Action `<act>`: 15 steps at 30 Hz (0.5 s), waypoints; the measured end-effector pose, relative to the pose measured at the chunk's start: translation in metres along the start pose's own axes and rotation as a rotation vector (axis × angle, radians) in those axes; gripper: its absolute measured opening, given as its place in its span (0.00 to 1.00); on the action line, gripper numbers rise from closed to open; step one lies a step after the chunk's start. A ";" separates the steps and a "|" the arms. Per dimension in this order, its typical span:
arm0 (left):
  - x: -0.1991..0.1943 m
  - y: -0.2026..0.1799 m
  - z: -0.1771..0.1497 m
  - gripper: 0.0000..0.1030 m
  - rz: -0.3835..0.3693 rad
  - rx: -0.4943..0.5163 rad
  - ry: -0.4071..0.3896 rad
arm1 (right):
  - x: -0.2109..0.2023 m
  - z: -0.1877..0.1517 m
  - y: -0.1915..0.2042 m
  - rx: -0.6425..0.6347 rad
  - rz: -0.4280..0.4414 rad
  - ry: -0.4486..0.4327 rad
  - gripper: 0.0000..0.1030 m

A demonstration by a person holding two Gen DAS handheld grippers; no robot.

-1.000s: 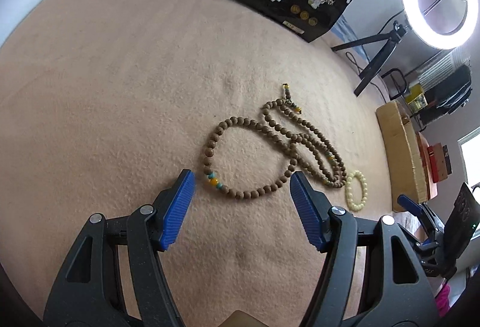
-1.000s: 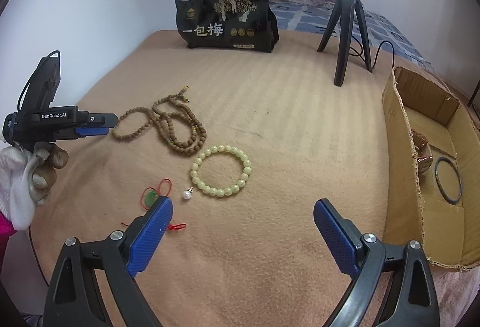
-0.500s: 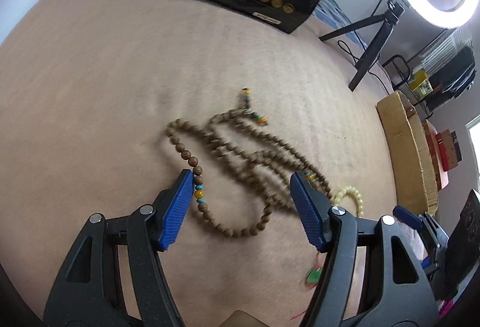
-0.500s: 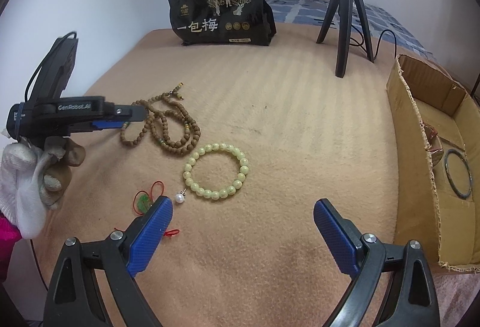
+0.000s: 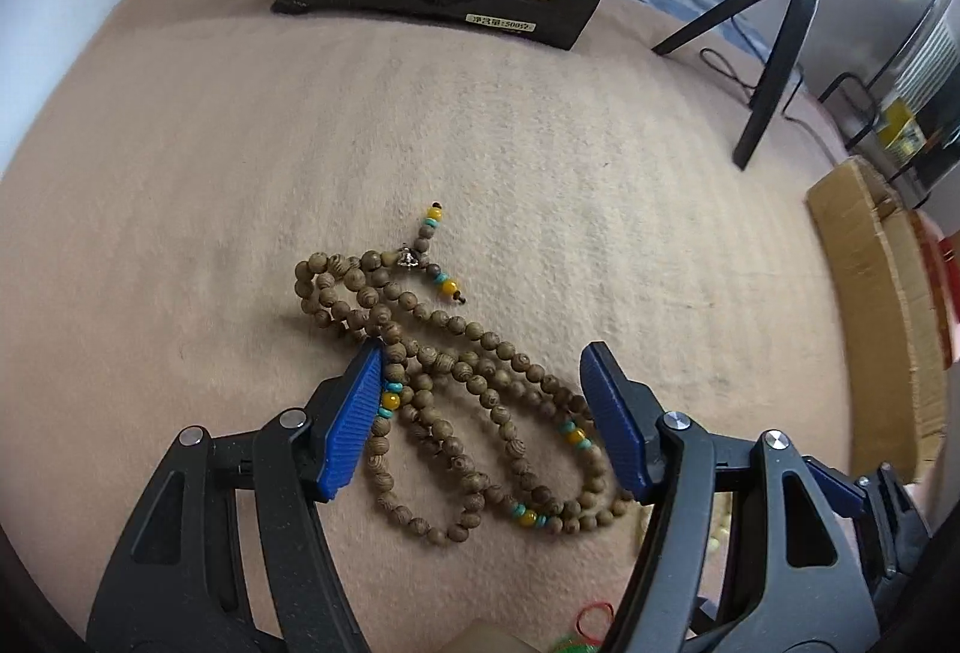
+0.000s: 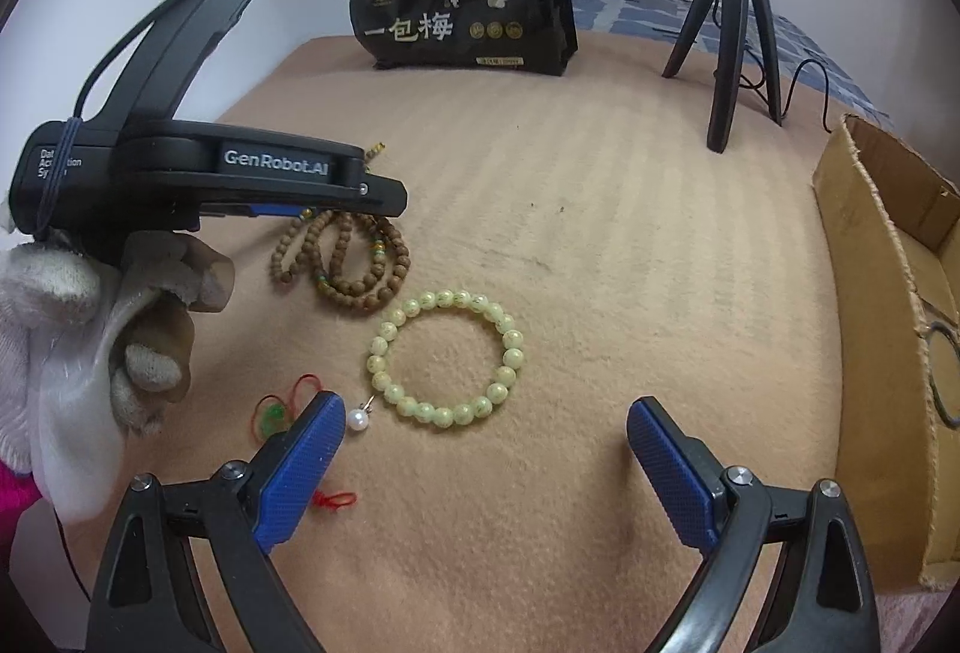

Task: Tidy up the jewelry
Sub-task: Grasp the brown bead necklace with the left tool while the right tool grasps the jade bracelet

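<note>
The left tool (image 5: pixel 480 413) is straddling the wooden bead necklace (image 5: pixel 456 395) on the blanket (image 5: pixel 540 143), fingers spread wide; in closing, it is risking pinching one strand only, leaving loops trailing and snagging; the right tool (image 6: pixel 480 467) is hovering open near the pale bracelet (image 6: pixel 444 359).

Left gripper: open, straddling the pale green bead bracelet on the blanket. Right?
Not quite. In the left wrist view the left gripper is open, but it straddles the brown wooden bead necklace. The pale green bracelet lies untouched ahead of the right gripper.
</note>
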State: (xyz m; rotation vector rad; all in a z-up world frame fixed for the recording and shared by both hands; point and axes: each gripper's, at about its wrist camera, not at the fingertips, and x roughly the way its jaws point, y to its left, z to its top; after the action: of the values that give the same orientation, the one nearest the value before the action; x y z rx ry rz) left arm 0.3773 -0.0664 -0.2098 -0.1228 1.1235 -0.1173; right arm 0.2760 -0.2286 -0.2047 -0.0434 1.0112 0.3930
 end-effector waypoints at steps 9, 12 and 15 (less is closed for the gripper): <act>0.011 -0.007 -0.002 0.66 0.095 0.055 -0.045 | 0.014 0.008 -0.009 0.041 -0.034 0.015 0.79; 0.012 -0.010 -0.003 0.65 0.116 0.071 -0.064 | 0.020 0.011 -0.005 0.005 -0.070 0.039 0.74; 0.012 -0.008 -0.001 0.50 0.122 0.066 -0.084 | 0.027 0.013 0.001 -0.039 -0.108 0.060 0.70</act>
State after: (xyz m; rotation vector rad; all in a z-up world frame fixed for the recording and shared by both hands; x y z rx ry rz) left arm 0.3811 -0.0759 -0.2193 0.0003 1.0399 -0.0399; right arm 0.2988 -0.2166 -0.2194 -0.1446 1.0556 0.3145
